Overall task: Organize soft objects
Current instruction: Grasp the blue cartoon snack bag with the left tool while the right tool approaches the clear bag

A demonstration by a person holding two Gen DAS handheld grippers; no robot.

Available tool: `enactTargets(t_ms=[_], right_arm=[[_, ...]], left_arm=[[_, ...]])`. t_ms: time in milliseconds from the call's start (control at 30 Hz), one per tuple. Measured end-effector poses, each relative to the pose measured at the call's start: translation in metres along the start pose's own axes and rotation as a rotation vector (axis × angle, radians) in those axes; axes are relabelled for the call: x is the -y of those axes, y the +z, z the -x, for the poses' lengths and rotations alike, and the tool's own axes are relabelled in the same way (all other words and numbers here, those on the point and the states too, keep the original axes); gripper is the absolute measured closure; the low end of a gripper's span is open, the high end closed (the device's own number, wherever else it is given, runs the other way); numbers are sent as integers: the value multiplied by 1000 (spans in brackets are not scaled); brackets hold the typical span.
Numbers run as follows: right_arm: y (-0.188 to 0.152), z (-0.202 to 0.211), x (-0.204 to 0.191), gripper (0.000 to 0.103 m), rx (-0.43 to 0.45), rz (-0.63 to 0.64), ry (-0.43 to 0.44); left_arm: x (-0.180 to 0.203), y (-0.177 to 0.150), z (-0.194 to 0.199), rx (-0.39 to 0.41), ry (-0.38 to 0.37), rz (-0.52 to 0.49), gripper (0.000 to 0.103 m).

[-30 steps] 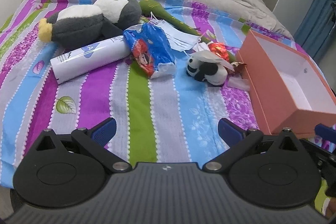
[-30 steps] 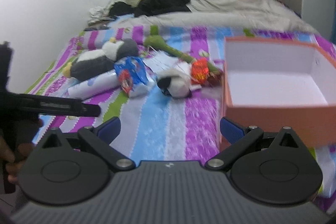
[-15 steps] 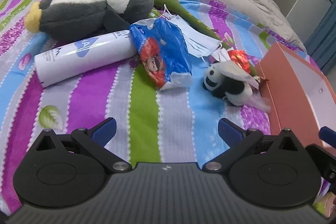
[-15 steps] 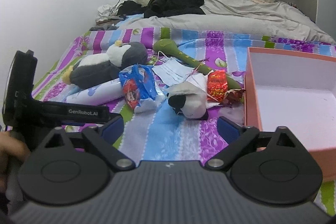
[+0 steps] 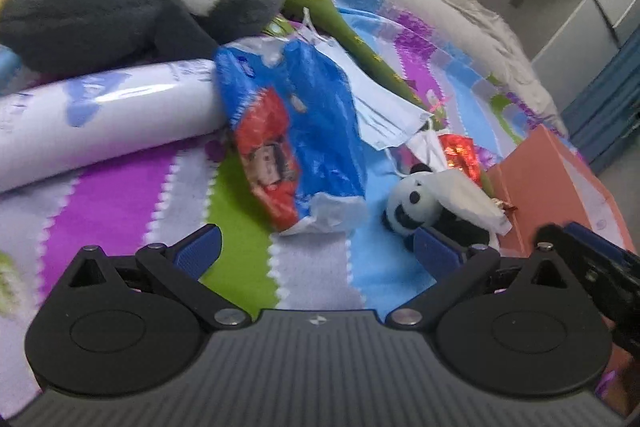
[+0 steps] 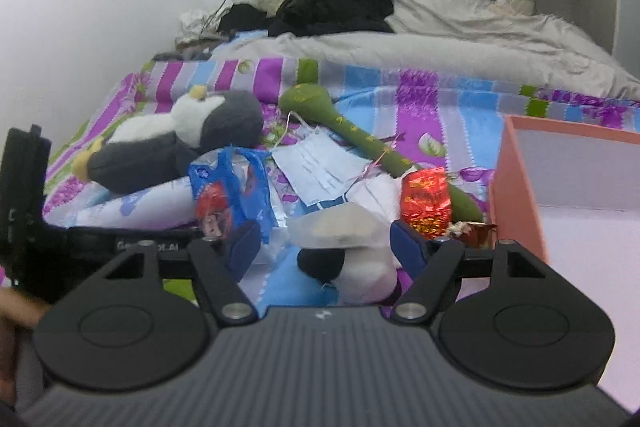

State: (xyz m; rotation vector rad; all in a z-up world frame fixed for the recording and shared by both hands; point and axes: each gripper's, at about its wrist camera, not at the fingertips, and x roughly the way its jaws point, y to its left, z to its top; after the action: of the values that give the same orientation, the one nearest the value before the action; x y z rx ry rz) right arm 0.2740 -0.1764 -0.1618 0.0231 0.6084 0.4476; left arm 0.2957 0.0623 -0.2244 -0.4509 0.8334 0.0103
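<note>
Striped bed [image 5: 120, 195] fills more of both views than a second ago. Orange box [image 6: 516, 195] sits right of the panda plush [image 6: 352, 263]. Right gripper [image 6: 320, 247], closing, now brackets the panda, pads not yet pressing. Left gripper [image 5: 316, 247] gapes empty, nearer the blue snack bag [image 5: 304, 131].

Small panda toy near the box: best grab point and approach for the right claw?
Grip the panda toy across its round body, coming from the near side as the right claw already frames it, jaws closing. It lies on its side; keep clear of the white wrapper draped on top.
</note>
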Motion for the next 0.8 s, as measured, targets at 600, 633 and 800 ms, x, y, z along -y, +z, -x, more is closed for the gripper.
enactTargets(t_ms=[600,633,800], right_arm=[[-6,-69,4,51,-138,22,13],[-6,-69,3,54,-142,27,6],[-2,-56,1,73,-131,18,10]], left_arm=[[-12,6,-60,76,-69,30,42],[-13,5,-60,77,-87,23,51],[-17,5,-57,63,-116,37,72]])
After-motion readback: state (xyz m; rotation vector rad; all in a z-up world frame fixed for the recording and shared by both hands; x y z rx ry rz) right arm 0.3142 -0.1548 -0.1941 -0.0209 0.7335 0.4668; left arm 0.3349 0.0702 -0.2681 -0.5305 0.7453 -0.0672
